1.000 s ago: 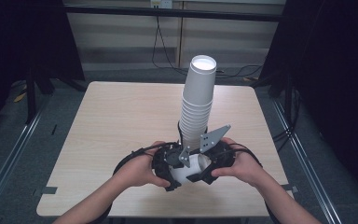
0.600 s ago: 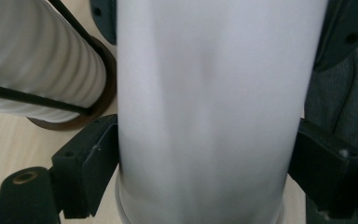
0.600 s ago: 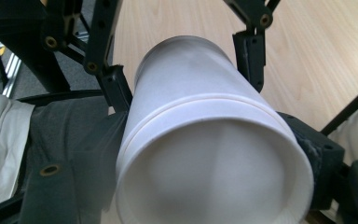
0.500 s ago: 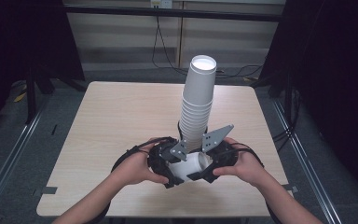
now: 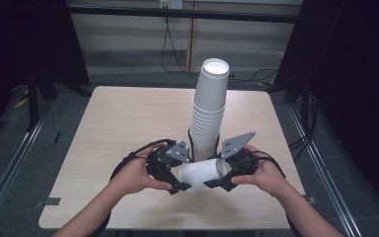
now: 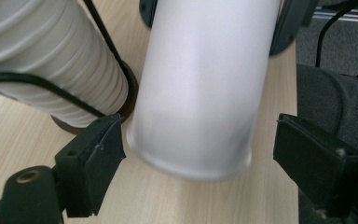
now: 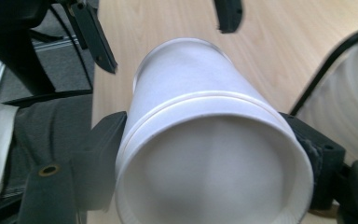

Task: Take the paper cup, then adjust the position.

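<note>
1. White and smooth, the paper cup [image 5: 202, 174] is lying sideways between the two grippers, just above the near part of the wooden table [image 5: 128, 118].
2. Its wall is tapering from a wide rolled rim down to a narrower base; in the right gripper view the cup [image 7: 205, 154] is showing its open mouth towards the camera, with two thin ridges running round it below the rim.
3. In the left gripper view the cup [image 6: 200, 88] is showing its closed base end, plain and unmarked.
4. The right gripper [image 5: 225, 178] is clamping the rim end, both black jaws pressing against the cup's sides.
5. The left gripper [image 5: 177, 181] is standing wide, its jaws on either side of the base end with clear gaps and gripping nothing.
6. Just behind the cup, a tall stack of white cups [image 5: 209, 113] is standing upright on a dark round base, leaning slightly.
7. Both hands are holding the grippers near the table's front edge.
</note>
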`<state>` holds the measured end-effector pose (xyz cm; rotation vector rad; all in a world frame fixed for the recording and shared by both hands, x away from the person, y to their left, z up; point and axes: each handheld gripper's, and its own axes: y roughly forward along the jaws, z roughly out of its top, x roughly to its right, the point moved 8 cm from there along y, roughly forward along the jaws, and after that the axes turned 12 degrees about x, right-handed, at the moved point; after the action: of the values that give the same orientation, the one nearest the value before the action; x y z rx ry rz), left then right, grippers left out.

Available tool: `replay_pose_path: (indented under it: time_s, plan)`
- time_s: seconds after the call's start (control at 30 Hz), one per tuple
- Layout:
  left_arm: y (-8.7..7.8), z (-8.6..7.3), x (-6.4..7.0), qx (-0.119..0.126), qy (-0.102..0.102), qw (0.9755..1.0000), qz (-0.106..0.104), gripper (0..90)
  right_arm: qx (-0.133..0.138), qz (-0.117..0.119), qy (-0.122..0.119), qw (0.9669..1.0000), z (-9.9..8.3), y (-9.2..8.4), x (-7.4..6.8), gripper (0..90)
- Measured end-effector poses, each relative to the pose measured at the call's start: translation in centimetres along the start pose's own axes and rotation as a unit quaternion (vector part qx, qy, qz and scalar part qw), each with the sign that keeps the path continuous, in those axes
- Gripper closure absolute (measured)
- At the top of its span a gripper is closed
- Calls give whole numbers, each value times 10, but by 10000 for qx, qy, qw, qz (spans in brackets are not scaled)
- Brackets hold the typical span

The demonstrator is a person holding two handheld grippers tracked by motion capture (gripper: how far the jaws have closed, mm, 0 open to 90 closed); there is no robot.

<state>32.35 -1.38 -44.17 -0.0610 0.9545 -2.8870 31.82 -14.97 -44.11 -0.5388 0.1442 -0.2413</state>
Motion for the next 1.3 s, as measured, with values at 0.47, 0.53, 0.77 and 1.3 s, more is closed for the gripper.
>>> replay_pose_path:
  time_s: [0.47,0.53,0.77,1.3]
  plan:
    - [4,-36,-7,164,-620,9979,108,160,287,-138,145,9994,1,-11,4,226]
    - [6,-39,-6,202,-656,9976,79,161,314,-180,142,9992,2,-12,5,226]
    - [13,-44,-4,366,-879,9955,26,164,406,-177,146,9989,6,-12,5,224]
    - [19,-39,-2,830,-999,9915,-68,168,569,-211,104,9981,12,-9,7,223]
